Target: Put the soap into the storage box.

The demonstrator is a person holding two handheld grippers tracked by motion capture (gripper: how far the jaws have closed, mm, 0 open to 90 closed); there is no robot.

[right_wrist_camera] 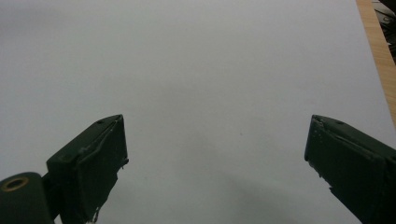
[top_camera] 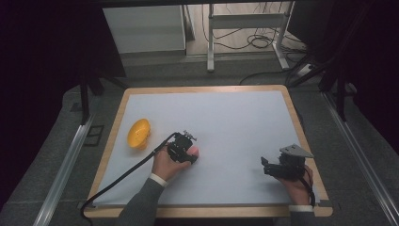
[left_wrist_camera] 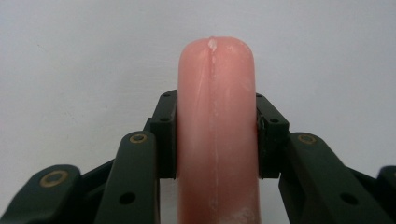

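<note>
A pink sausage-shaped object (left_wrist_camera: pixel 215 130) lies on the white table sheet (top_camera: pixel 226 122), and my left gripper (left_wrist_camera: pixel 215 135) is shut on it, a pad pressed against each of its sides. In the high view that left gripper (top_camera: pixel 189 153) points down at the middle left of the sheet, with a bit of the pink object (top_camera: pixel 195 150) showing beside it. An orange bowl (top_camera: pixel 138 133) lies tipped on its side to the left of it. My right gripper (right_wrist_camera: pixel 215 154) is open over bare sheet; in the high view this right gripper (top_camera: pixel 266 165) sits near the front right.
The sheet covers a wooden table with a bare rim (top_camera: pixel 202 88). A black cable (top_camera: pixel 122 176) trails from the left gripper to the front left corner. Metal rails (top_camera: pixel 66 165) run along both sides of the table. A frame with loose cables (top_camera: pixel 249 37) stands beyond the far edge.
</note>
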